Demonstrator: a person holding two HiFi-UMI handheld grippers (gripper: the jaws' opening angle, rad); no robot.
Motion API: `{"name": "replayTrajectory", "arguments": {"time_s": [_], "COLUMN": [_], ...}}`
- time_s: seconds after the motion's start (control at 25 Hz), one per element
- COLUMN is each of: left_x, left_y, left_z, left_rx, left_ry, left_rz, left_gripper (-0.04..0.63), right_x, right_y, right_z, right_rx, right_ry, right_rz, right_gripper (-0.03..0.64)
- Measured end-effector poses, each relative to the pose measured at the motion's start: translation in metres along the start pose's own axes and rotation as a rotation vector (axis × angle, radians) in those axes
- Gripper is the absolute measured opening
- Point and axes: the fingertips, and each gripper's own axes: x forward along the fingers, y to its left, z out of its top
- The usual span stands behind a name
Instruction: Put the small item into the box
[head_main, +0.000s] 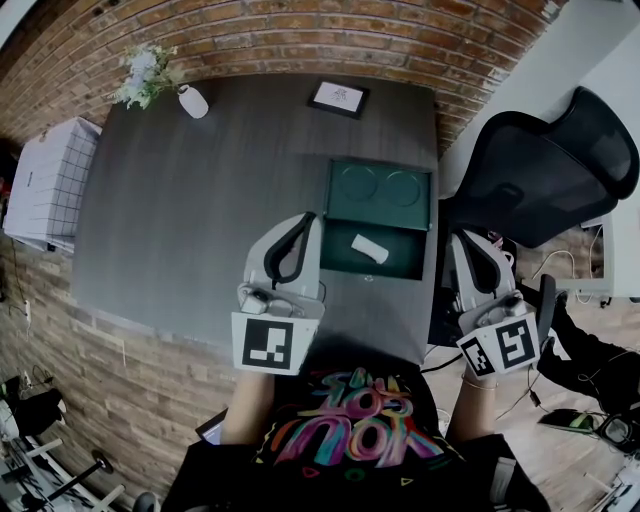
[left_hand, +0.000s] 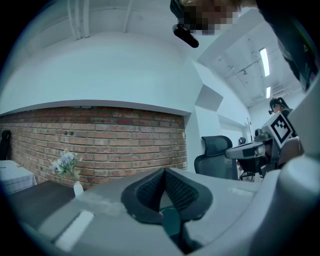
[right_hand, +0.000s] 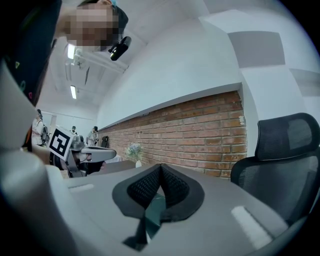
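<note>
Nearest us, grey left gripper (head_main: 303, 220) and grey right gripper (head_main: 463, 238) are both pressed together, empty. Small white oblong item (head_main: 369, 248) lies inside open green box (head_main: 402, 264), far-right on dark table (head_main: 200, 200); we judge nothing's left.

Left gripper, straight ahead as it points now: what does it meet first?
Probably nothing near. The left gripper, jaws shut, aims over the table at the brick wall; the green box lies right of that line, the vase left. Its height above the table is unclear.
</note>
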Motion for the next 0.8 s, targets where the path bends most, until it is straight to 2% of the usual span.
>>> {"name": "replayTrajectory", "arguments": {"time_s": [0.8], "left_x": [-0.0013], "left_y": [0.0078], "left_z": [0.0015], "left_rx": [-0.009], "left_ry": [-0.007], "left_rz": [0.023], "left_gripper": [0.002], "right_x": [0.0003], "right_y": [-0.0024], "right_z": [-0.0066], "right_rx": [0.003], "right_ry": [0.019], "right_rz": [0.009], "right_gripper": [0.000]}}
